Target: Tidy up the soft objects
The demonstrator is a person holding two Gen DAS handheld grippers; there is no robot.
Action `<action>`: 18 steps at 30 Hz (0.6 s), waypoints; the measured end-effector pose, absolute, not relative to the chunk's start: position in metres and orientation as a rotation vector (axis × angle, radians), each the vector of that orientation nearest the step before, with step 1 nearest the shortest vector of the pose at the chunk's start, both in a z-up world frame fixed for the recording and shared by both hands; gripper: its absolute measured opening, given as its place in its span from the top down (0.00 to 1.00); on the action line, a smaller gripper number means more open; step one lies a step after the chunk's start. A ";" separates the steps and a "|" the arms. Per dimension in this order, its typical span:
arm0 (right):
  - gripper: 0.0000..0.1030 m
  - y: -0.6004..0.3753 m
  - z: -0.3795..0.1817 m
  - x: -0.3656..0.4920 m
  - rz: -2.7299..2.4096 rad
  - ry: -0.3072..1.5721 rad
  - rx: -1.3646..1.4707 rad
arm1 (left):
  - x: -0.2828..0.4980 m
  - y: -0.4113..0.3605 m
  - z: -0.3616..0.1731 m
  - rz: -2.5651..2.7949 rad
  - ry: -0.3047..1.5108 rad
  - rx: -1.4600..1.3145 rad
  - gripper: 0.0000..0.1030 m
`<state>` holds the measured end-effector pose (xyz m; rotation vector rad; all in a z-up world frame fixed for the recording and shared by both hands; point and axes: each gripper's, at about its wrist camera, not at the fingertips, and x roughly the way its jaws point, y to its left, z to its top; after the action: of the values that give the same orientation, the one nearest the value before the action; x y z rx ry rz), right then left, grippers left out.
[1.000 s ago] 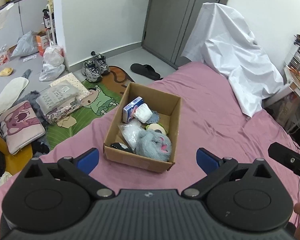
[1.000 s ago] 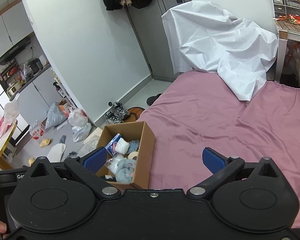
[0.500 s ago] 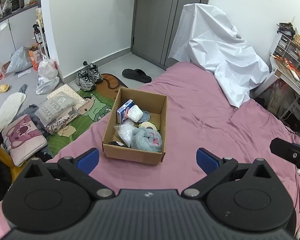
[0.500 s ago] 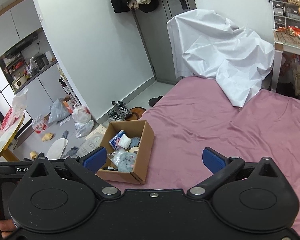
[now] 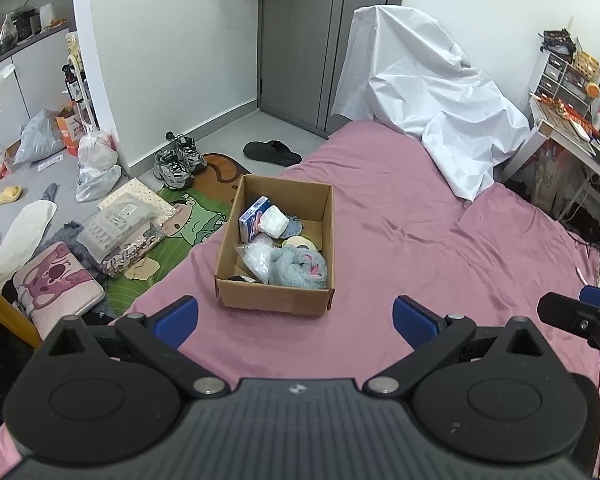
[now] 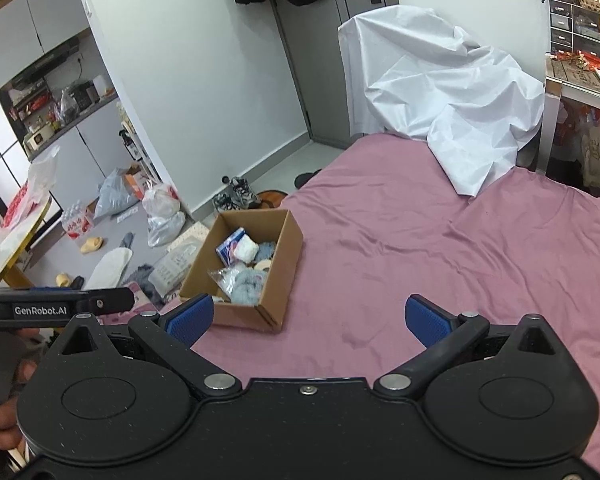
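Observation:
A brown cardboard box (image 5: 274, 296) (image 6: 278, 276) stands on the pink bed near its left edge. Inside lie a grey-blue plush toy (image 5: 298, 268) (image 6: 248, 290), a clear plastic bag (image 5: 256, 258), a white cloth bundle (image 5: 274, 220) (image 6: 246, 249), a blue-and-white packet (image 5: 252, 216) and a tape roll (image 5: 300, 243). My left gripper (image 5: 296, 318) is open and empty, held above the bed short of the box. My right gripper (image 6: 308, 318) is also open and empty, to the right of the box.
The pink bed sheet (image 5: 420, 240) spreads out to the right. A white sheet (image 5: 428, 100) covers something at the far end. The floor on the left holds shoes (image 5: 176, 160), bags, a green mat (image 5: 188, 220) and a pink cushion (image 5: 56, 280). A cluttered desk (image 5: 572, 128) stands right.
Both grippers have drawn back and up from the box, so it looks smaller and farther. Both stay open.

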<state>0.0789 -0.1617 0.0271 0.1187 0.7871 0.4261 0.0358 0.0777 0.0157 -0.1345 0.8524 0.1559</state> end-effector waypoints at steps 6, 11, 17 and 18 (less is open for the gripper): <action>0.00 -0.163 0.023 0.073 0.436 0.820 0.101 | 0.032 0.075 0.013 0.158 0.865 -0.107 0.00; 0.00 -0.163 0.022 0.068 0.448 0.833 0.083 | 0.027 0.075 0.009 0.167 0.877 -0.106 0.00; 0.00 -0.164 0.023 0.067 0.454 0.838 0.080 | 0.025 0.076 0.009 0.167 0.880 -0.095 0.00; 0.00 -0.164 0.023 0.067 0.453 0.839 0.081 | 0.025 0.077 0.010 0.167 0.880 -0.098 0.00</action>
<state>0.0665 -0.1641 0.0230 0.0805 0.8393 0.4533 0.0245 0.0766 0.0095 -0.0982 0.8797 0.1668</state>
